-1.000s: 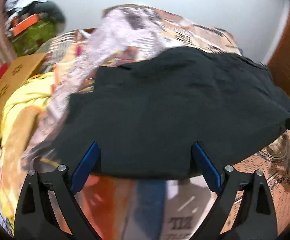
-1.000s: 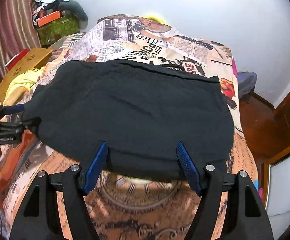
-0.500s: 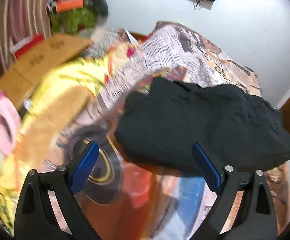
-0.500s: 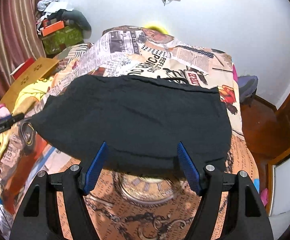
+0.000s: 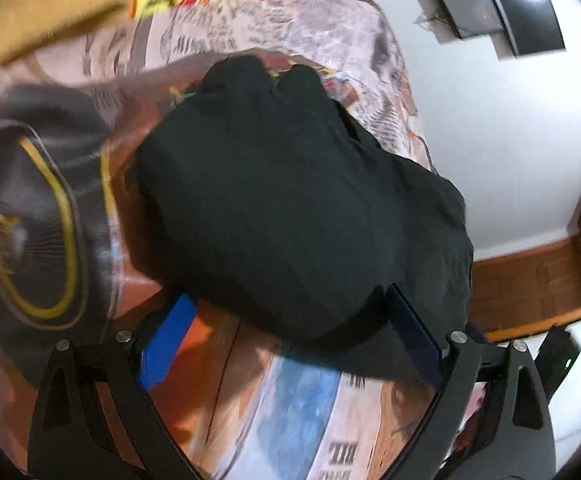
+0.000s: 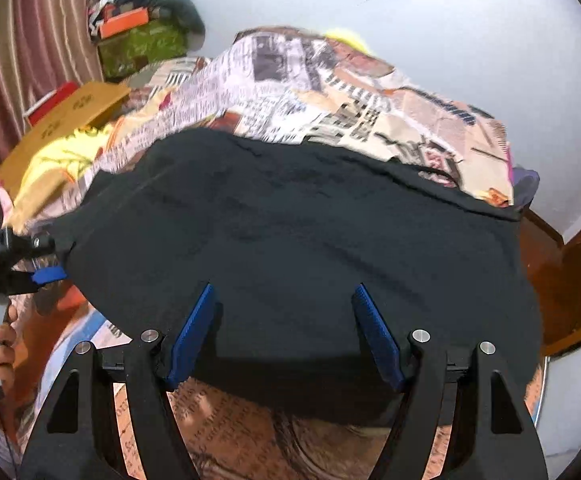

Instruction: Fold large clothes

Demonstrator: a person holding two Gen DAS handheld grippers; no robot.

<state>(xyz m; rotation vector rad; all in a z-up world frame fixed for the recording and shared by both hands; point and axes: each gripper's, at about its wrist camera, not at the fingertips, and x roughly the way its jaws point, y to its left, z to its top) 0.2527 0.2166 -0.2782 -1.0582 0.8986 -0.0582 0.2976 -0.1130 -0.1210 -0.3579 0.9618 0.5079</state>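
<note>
We see the black garment [image 6: 302, 248] lying on the bed [image 6: 330, 92], spread over the newsprint-patterned cover. In the right wrist view its long axis runs across the picture, left to right; the far edge is a fairly straight hem, and the near edge hangs as a doubled fold in front of the tongs. In the left wrist view the same garment [image 5: 290, 208] appears bunched, its long axis running from the upper left to the lower right, with a lumpy far end.

The right gripper [image 6: 286, 332] stands with its jaws wide, the near fold lying between the blue pads; we cannot tell whether the pads press on the cloth. The left gripper [image 5: 286, 344] likewise stands wide, one pad partly behind the near edge of the cloth, and whether it pinches the cloth we cannot tell. In the right wrist view the left gripper [image 6: 46, 260] sits at the garment's left corner, a hand [image 6: 2, 352] below it.

Open cover lies beyond the far hem and in front of the near fold. A cardboard box [image 6: 62, 120] and a yellow cloth [image 6: 62, 156] crowd the left side; the bed's right edge drops to a wooden floor [image 6: 550, 256].

Compared with a second ago, the left view has rolled, and the garment now looks narrower and more bunched. The right view shows the garment nearer and larger.
</note>
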